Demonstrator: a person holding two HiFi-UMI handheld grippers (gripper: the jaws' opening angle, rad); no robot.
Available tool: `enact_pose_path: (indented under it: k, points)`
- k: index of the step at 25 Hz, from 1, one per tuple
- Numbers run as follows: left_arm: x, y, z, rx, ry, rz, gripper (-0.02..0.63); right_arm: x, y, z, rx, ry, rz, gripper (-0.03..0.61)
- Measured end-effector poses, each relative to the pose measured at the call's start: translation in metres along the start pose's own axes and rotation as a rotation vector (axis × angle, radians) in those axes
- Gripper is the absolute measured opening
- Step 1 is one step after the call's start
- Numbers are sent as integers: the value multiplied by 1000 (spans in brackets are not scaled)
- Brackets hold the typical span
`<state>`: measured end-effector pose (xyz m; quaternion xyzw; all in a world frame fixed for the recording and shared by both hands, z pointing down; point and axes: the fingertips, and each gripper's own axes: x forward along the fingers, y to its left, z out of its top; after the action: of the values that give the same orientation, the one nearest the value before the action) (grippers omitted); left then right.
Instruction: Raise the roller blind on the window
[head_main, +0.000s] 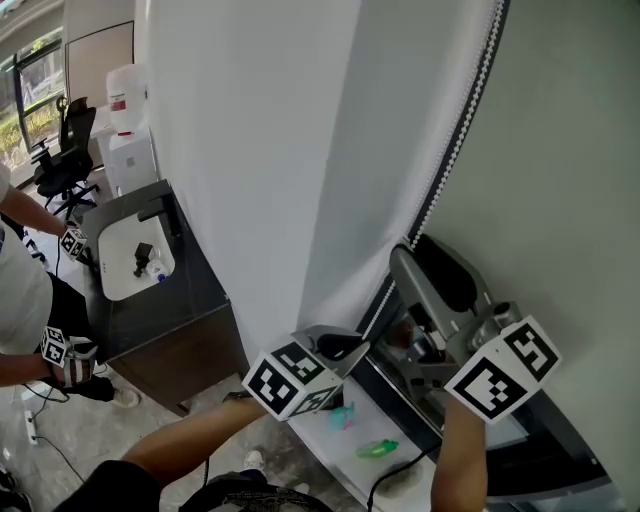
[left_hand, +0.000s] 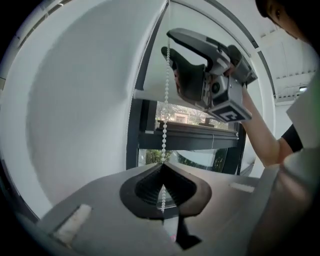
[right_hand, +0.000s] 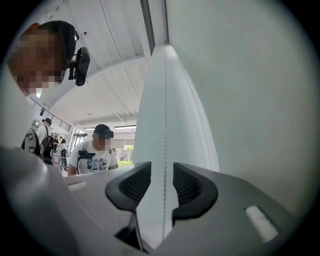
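Your left tongs (left_hand: 163, 166) are clamped on the bead chain (left_hand: 165, 90); right tongs (right_hand: 159, 174) apart higher up, chain between them — a hand-over-hand haul, I judge; close your right, then pull.

- white blind (head_main: 250, 150), hanging; bead chain (head_main: 462, 125) along its right edge
- left gripper (head_main: 352, 347), low by the chain; right gripper (head_main: 415, 255), higher
- dark counter (head_main: 200, 290); office chair (head_main: 65, 150), far left
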<state>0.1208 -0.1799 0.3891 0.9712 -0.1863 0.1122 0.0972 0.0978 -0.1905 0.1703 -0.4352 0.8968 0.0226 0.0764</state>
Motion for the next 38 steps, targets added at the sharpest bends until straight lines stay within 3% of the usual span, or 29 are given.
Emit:
enact_pose_path:
  k: [2, 4, 8, 13, 15, 18, 21, 24, 30, 34, 36, 38]
  points:
    - [1, 3, -12, -14, 23, -3, 11, 6, 0, 3, -23, 3, -7, 105]
    - [0, 4, -21, -35, 33, -3, 11, 8, -2, 3, -49, 11, -19, 18]
    - [-5, 7, -23, -60, 15, -2, 11, 6, 0, 2, -50, -1, -12, 12]
    - [-18, 7, -18, -214, 1, -73, 21, 0, -2, -1, -47, -15, -20, 8]
    - [-28, -2, 7, -195, -63, -86, 94, -5, -3, -6, -57, -11, -27, 8]
    - [-47, -13, 61, -133, -205, -85, 114, -8, -10, -30, -51, 36, -44, 8]
    - [-60, -9, 105, -35, -290, -10, 114, -15, -10, -64, -31, 85, -58, 8]
    - [-60, -5, 128, 51, -310, 46, 114, -24, -9, -103, -38, 142, -86, 8]
    - [-48, -5, 152, 95, -336, 51, 114, -34, -1, -175, -14, 255, -95, 7]
    - [-44, -14, 158, 122, -344, 52, 98, -43, -1, -179, -3, 261, -109, 8]
    - [-44, -17, 161, 133, -358, 50, 24, -43, -4, -178, -2, 266, -117, 8]
    - [-43, -20, 161, 123, -365, 32, 6, -41, -4, -178, -10, 285, -122, 8]
